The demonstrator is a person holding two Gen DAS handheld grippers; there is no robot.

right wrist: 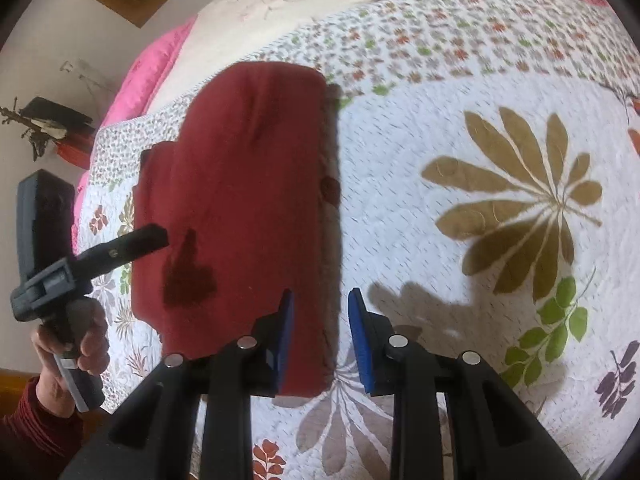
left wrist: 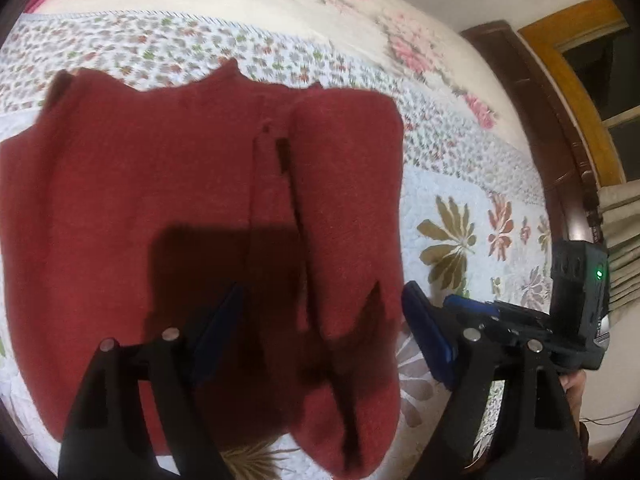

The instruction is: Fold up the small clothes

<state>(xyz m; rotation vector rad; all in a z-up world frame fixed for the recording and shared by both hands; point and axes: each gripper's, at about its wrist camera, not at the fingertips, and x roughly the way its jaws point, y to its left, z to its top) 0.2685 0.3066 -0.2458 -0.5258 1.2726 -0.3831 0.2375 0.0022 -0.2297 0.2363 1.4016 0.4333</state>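
Bed: white quilted bedspread w/ floral leaf print (right wrist: 460, 152) is the work surface; soft, so I expect anything I push on it to drag and bunch.
Garment: dark red knitted top (left wrist: 160, 200) lies flat on the quilt, roughly mid-bed. Its right-hand part is doubled over into a thick fold (left wrist: 348, 200), with a seam line running down beside it. From the right wrist view the same red top (right wrist: 248, 200) reads as a narrow folded slab, its right edge just beside my right fingers.
Left gripper: black two-finger gripper w/ blue pads (left wrist: 324, 340) hovers above the near part of the top, jaws wide, holding nothing; casts a shadow on the cloth.
Right gripper: same build (right wrist: 320, 340), jaws narrower but parted, empty; straddles the near right edge of the fold, can't tell if pads touch the fabric.
Risk 1: if I pinch only the top layer, I judge the fold peels open on lift.
Risk 2: knit is limp; a one-sided lift prob. skews the edges.
Risk 3: pads could snag the quilt along w/ the cloth.
Risk 4: grippers sit near each other; could clash on the next fold.
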